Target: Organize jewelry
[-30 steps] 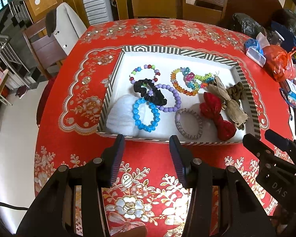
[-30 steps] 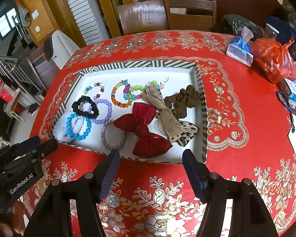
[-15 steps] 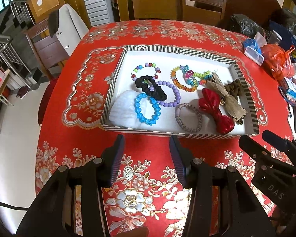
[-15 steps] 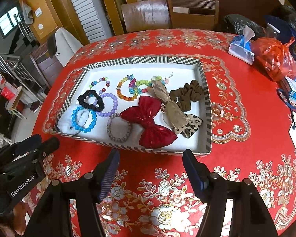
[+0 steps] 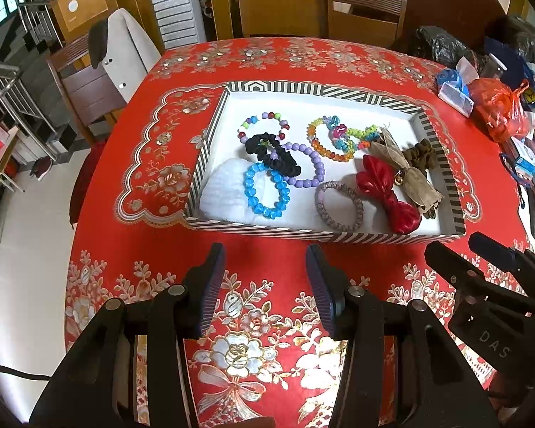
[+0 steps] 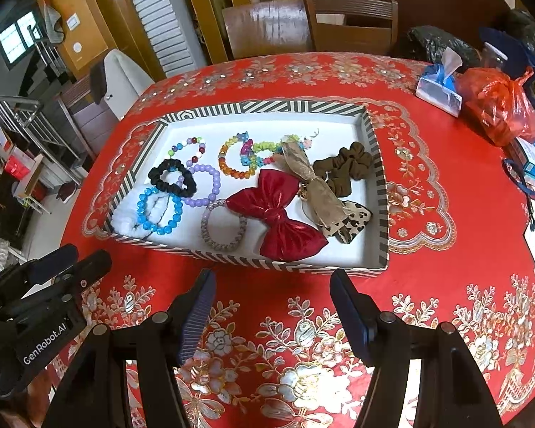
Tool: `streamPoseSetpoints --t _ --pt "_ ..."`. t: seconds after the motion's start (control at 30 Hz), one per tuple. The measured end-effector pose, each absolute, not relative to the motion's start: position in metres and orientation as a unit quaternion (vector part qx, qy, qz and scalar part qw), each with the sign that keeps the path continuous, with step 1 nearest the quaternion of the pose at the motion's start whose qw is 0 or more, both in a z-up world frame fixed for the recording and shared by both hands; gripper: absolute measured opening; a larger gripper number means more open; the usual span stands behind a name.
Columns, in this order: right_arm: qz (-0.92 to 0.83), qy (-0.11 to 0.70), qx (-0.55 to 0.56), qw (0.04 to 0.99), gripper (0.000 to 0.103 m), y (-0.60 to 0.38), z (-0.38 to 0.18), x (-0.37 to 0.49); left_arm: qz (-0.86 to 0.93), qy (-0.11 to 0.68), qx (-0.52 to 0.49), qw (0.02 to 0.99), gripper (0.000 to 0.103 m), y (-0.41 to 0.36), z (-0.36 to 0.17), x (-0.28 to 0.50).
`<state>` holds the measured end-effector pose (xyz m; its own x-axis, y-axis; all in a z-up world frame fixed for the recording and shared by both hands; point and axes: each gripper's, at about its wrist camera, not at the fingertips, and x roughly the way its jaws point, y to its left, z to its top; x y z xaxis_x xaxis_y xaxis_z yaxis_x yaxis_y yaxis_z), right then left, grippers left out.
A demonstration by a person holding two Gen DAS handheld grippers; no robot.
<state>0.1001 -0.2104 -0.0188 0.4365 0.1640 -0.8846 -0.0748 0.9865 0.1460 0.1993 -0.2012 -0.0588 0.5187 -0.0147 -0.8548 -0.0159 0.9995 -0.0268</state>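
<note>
Though its near edge is cut off behind both tools, the round table under a red floral-patterned cloth (image 5: 125, 249) carries everything. At its middle sits a shallow rectangular tray with black-and-white striped walls and a white floor (image 6: 381, 192), holding all the jewelry and hair pieces. Along the table's far right edge lie an orange plastic bag (image 6: 495, 103) and a blue-and-white tissue pack (image 6: 438, 89); further clutter there runs out of frame and is hard to make out.

Both tools hover over the cloth just short of the tray's near wall, empty. The left gripper (image 5: 265, 278) has its fingers spread apart, and the right gripper (image 6: 271, 306) is spread wider.

Inside the tray, a shiny red fabric bow (image 6: 278, 217) lies near the front wall, partly overlapping a tan ribbon bow (image 6: 314, 182) that hides part of a leopard-print piece (image 6: 353, 221). A brown scrunchie (image 6: 342, 164) sits by the right wall. A white fluffy scrunchie (image 5: 224, 189) fills the front left corner, half covered by a blue bead bracelet (image 5: 265, 190). A black scrunchie (image 5: 271, 153) overlaps a lilac bead bracelet (image 5: 310, 167). A grey braided band (image 5: 339, 205) lies beside the red bow, and tangled multicoloured bracelets (image 5: 339, 137) sit toward the far wall.
</note>
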Motion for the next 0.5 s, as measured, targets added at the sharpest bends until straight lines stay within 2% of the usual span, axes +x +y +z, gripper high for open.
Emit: streamPoseSetpoints --t 0.5 --pt "0.078 0.527 0.041 0.845 0.064 -0.211 -0.022 0.095 -0.01 0.491 -0.027 0.87 0.046 -0.194 -0.062 0.189"
